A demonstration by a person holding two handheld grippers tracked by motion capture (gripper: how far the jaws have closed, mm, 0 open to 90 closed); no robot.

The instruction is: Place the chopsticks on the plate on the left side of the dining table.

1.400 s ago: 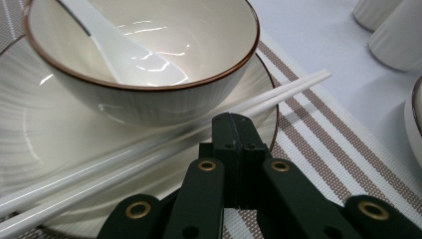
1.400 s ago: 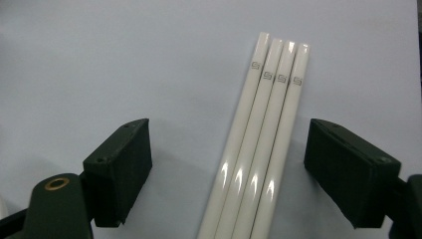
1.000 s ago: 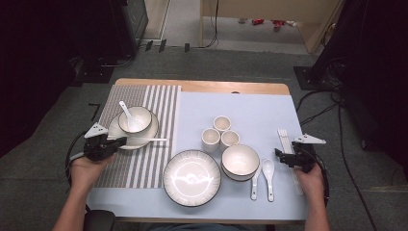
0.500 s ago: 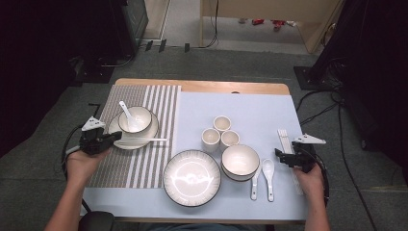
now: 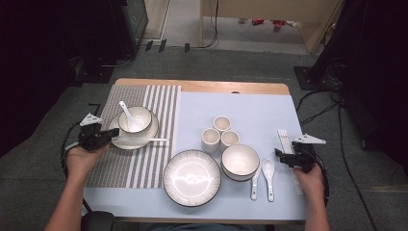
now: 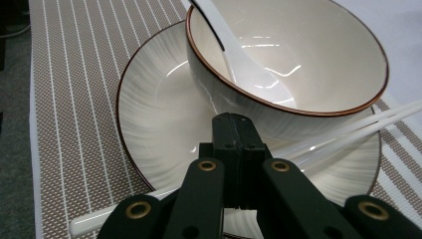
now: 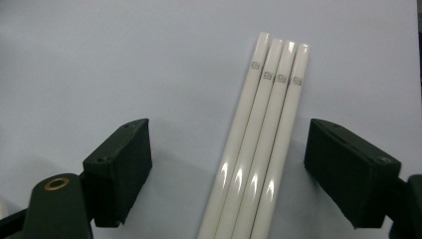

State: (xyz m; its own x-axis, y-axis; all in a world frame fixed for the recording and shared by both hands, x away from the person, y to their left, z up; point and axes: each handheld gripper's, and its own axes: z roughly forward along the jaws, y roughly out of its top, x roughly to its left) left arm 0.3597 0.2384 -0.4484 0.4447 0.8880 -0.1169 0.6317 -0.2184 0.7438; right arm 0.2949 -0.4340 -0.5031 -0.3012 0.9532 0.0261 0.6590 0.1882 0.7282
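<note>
Bright overhead light falls on the table, while the floor around it sinks into deep shadow. Glare streaks the plate in the high view and the bowl and chopsticks up close. The close black jaws look slightly soft.

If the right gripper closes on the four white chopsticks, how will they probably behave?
The chopsticks look glossy and smooth, so they may slip in the open right gripper. They look rigid, so bending seems unlikely. Lying loose side by side on the blue mat, they could roll apart or bunch up when squeezed.
</note>
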